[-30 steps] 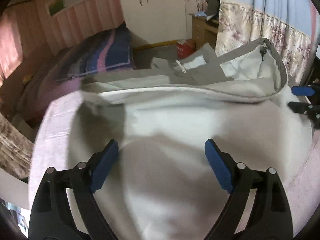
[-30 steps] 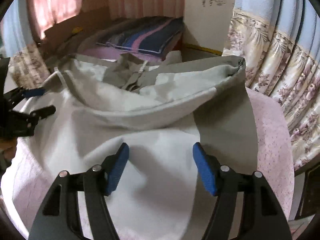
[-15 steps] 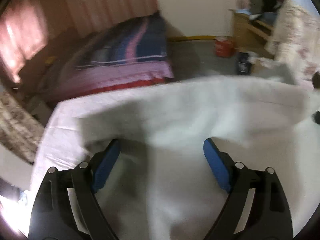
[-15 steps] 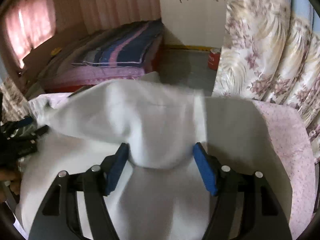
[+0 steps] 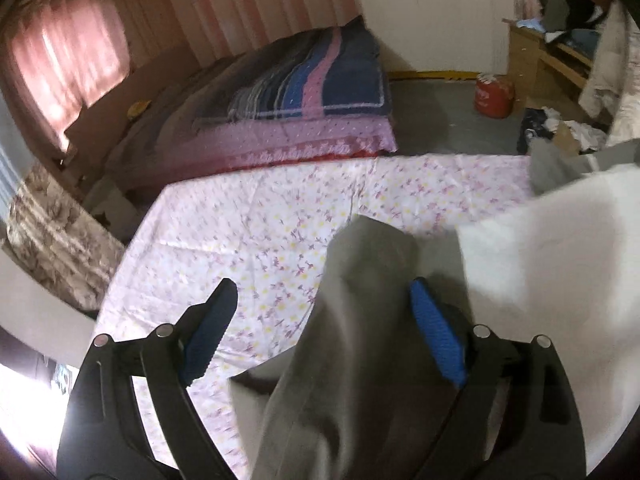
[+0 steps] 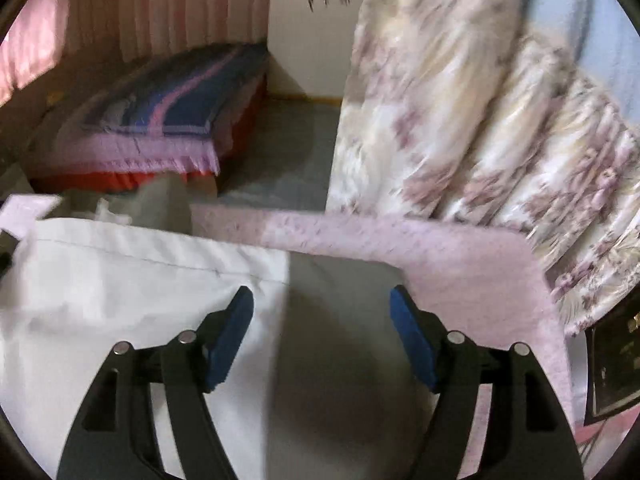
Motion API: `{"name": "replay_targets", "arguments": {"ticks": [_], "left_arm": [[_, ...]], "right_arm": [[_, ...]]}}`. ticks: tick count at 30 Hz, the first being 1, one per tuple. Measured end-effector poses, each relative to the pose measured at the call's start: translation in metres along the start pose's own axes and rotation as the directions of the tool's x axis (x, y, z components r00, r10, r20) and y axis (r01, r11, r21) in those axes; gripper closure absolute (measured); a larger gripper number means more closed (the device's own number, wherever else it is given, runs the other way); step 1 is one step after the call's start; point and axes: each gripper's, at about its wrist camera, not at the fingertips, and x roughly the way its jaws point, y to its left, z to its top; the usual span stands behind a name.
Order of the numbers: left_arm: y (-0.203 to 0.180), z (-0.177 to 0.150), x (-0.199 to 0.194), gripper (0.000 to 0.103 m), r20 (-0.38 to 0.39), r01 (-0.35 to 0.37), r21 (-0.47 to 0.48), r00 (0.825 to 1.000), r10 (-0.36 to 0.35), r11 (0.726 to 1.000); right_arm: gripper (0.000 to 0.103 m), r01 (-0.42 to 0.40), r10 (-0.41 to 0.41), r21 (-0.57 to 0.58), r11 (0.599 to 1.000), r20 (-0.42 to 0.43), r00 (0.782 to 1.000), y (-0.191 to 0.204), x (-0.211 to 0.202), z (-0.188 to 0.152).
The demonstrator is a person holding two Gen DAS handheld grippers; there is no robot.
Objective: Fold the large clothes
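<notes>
Floral pink sheet (image 5: 260,232) spread over work surface, pale with small purple and yellow print. Bed (image 5: 280,128) beyond, across grey floor (image 5: 444,120); striped blue-pink blanket (image 5: 320,84) folded on top. Pink curtain (image 5: 68,60) far left, light coming through. Red container (image 5: 494,96) on floor just beside wooden desk (image 5: 536,60); clothes piled on desk. Floral drape (image 6: 480,120) hangs right, cream with mauve flowers. White wardrobe (image 5: 432,12) on back wall.

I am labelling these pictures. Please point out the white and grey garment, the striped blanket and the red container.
white and grey garment (image 6: 132,280): right wrist view, white panel.
striped blanket (image 5: 320,80): left wrist view, pink stripe.
red container (image 5: 494,98): left wrist view, side wall.
</notes>
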Motion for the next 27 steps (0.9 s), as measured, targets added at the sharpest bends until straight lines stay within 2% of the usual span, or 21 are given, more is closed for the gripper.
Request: {"name": "replay_targets", "arguments": {"ticks": [1,3,5,7,10,12,13,14,17,20,22,27], "left_arm": [[0.002,-0.001,-0.008,0.016,0.017,0.01,0.008,1.0,-0.01,1.0],[0.003,-0.002,-0.036,0.016,0.078,0.008,0.046,0.997,-0.012,0.999],[0.002,-0.004,-0.06,0.016,0.099,0.012,0.041,0.995,-0.016,0.999],[0.0,-0.009,-0.094,0.015,0.118,0.083,-0.001,0.99,-0.082,0.997],[-0.017,-0.017,-0.133,0.012,0.14,0.169,-0.034,0.977,-0.163,0.985],[-0.035,-0.026,-0.152,0.01,0.144,0.241,-0.055,0.962,-0.231,0.969],[-0.047,-0.032,-0.158,0.01,0.144,0.301,-0.07,0.946,-0.289,0.951],[-0.059,-0.037,-0.16,0.01,0.136,0.319,-0.076,0.942,-0.307,0.945],[-0.1,-0.053,-0.153,0.011,0.095,0.305,-0.032,0.949,-0.301,0.952],[-0.121,-0.07,-0.138,0.012,0.044,0.348,-0.068,0.937,-0.346,0.935],[-0.126,-0.078,-0.131,0.012,0.03,0.355,-0.089,0.935,-0.354,0.931],[-0.14,-0.093,-0.117,0.004,0.033,0.27,-0.045,0.963,-0.269,0.962]], "right_arm": [[0.031,0.006,-0.005,-0.031,1.0,0.016,1.0,-0.008,-0.017,-0.002],[0.031,0.078,-0.076,-0.073,0.994,0.034,0.997,-0.024,-0.037,-0.009],[0.031,0.044,-0.044,-0.063,0.997,0.0,0.999,-0.042,-0.046,-0.019],[0.031,-0.016,0.015,-0.039,0.999,-0.038,0.999,-0.057,-0.051,-0.034],[0.031,-0.096,0.095,-0.028,0.995,-0.035,0.995,-0.067,-0.064,-0.066],[0.031,-0.118,0.115,-0.029,0.993,-0.069,0.991,-0.064,-0.064,-0.081],[0.031,-0.121,0.118,-0.029,0.992,-0.076,0.99,-0.064,-0.064,-0.088],[0.031,-0.121,0.119,-0.025,0.992,-0.079,0.99,-0.061,-0.064,-0.095],[0.031,-0.137,0.136,0.0,0.991,-0.125,0.983,-0.054,-0.045,-0.105],[0.031,-0.144,0.144,0.017,0.989,-0.183,0.972,-0.043,-0.029,-0.118],[0.031,-0.123,0.123,0.012,0.992,-0.177,0.976,-0.035,-0.027,-0.121],[0.031,-0.123,0.126,0.03,0.992,-0.201,0.971,-0.033,-0.022,-0.12]]}}
